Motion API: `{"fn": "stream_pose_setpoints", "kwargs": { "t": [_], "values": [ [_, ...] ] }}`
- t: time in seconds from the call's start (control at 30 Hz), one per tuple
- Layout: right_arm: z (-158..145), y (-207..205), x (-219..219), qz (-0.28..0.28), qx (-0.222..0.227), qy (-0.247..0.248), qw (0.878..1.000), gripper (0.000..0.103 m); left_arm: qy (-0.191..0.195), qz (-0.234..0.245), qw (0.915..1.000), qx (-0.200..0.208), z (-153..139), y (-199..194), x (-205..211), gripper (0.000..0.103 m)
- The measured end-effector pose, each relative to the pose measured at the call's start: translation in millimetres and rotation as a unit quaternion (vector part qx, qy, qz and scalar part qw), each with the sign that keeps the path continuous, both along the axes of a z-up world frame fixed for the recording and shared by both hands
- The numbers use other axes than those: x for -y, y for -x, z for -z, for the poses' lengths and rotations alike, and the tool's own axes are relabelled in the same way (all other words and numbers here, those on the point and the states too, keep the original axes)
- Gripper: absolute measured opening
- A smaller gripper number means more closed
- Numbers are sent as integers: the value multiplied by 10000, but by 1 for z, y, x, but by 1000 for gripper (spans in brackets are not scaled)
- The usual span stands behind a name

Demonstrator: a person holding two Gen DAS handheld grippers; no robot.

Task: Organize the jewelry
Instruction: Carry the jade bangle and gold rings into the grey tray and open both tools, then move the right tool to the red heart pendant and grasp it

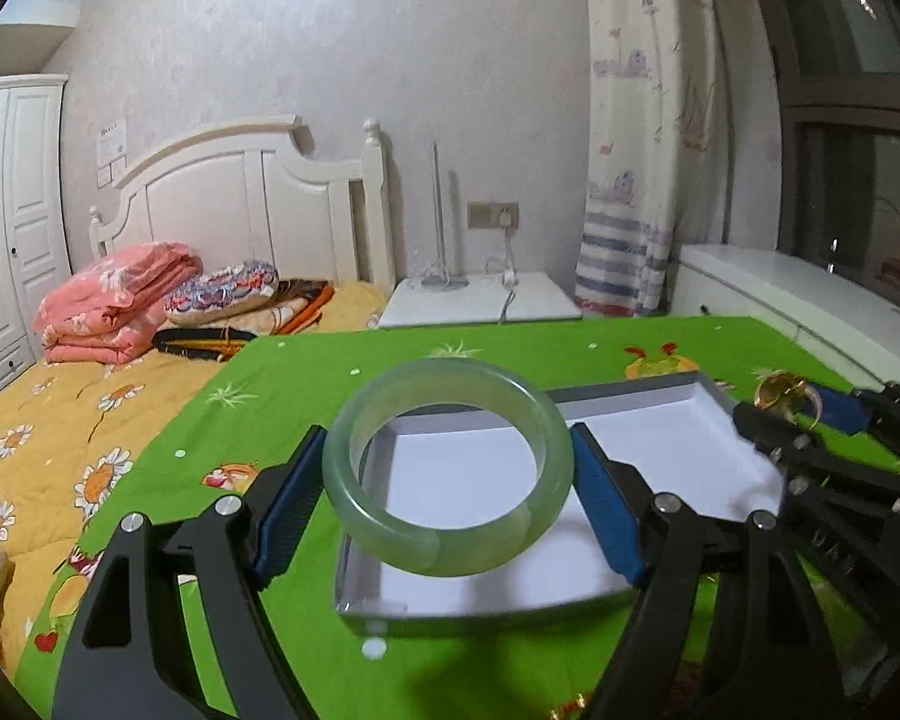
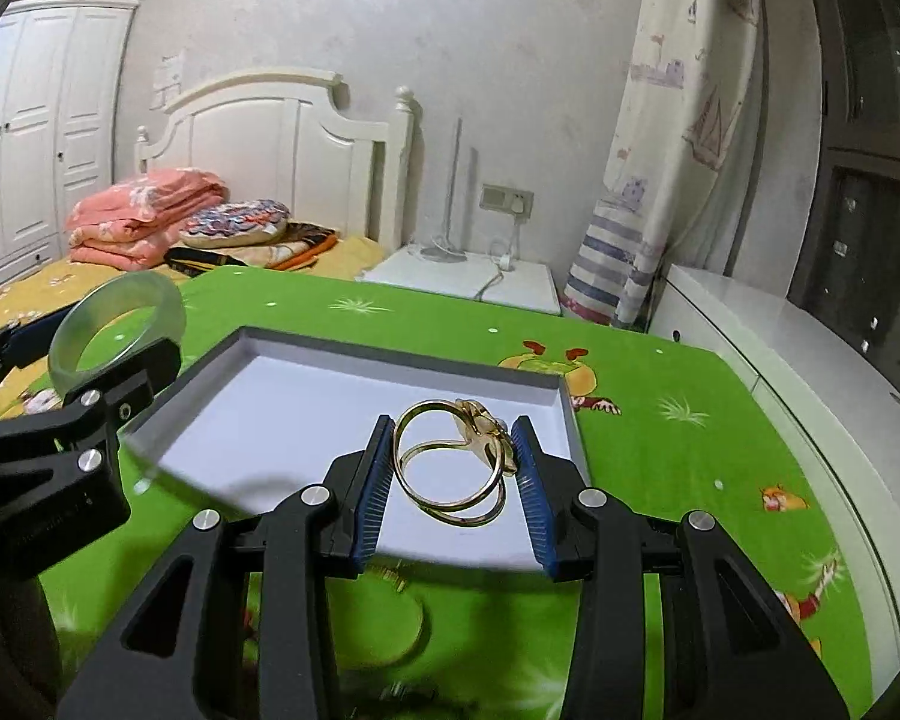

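Observation:
My left gripper [image 1: 450, 468] is shut on a pale green jade bangle [image 1: 444, 552] and holds it above the near left part of a shallow white tray [image 1: 690, 438] with grey walls. My right gripper [image 2: 453, 468] is shut on a gold double-band ring [image 2: 450, 510] with a flower ornament, held above the tray's near right part [image 2: 306, 396]. The bangle [image 2: 168, 306] and the left gripper also show at the left of the right wrist view. The ring [image 1: 777, 393] and the right gripper show at the right of the left wrist view.
The tray lies on a green cartoon-print cloth [image 2: 660, 450] over a table. Behind are a bed with a yellow daisy sheet [image 1: 48, 420], folded pink quilts [image 1: 114, 306], a white nightstand [image 1: 480, 300], a curtain [image 1: 636, 180] and a white window ledge [image 2: 780, 348].

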State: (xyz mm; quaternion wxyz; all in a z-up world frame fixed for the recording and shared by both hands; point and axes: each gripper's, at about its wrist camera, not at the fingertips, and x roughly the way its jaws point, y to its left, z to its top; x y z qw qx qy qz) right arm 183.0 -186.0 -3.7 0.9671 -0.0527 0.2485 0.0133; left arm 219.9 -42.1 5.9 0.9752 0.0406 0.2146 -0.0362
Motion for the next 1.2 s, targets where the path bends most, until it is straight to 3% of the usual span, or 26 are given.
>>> {"fn": "stream_pose_setpoints", "kwargs": {
  "t": [0.2, 0.53, 0.63, 0.7, 1.0, 1.2],
  "values": [
    [7, -44, 9, 183, -378, -83, 9991, 38, -56, -165, 9991, -381, 11, -43, 0, 77],
    [34, -78, 15, 403, -879, 32, 9953, 39, -260, -251, 9972, -654, 31, -61, -5, 77],
    [37, -80, 16, 401, -899, 32, 9951, 44, -417, -353, 9977, -399, 26, -55, -5, 77],
    [37, -79, 15, 392, -851, 62, 9956, 57, -569, -295, 9973, -370, 26, -54, -2, 79],
    [33, -69, 16, 339, -846, -64, 9958, 57, -579, -222, 9974, -368, 24, -34, -5, 86],
    [20, -24, 14, 50, -633, -210, 9978, 57, -502, -12, 9984, -255, 20, 17, -15, 88]
  ]
}}
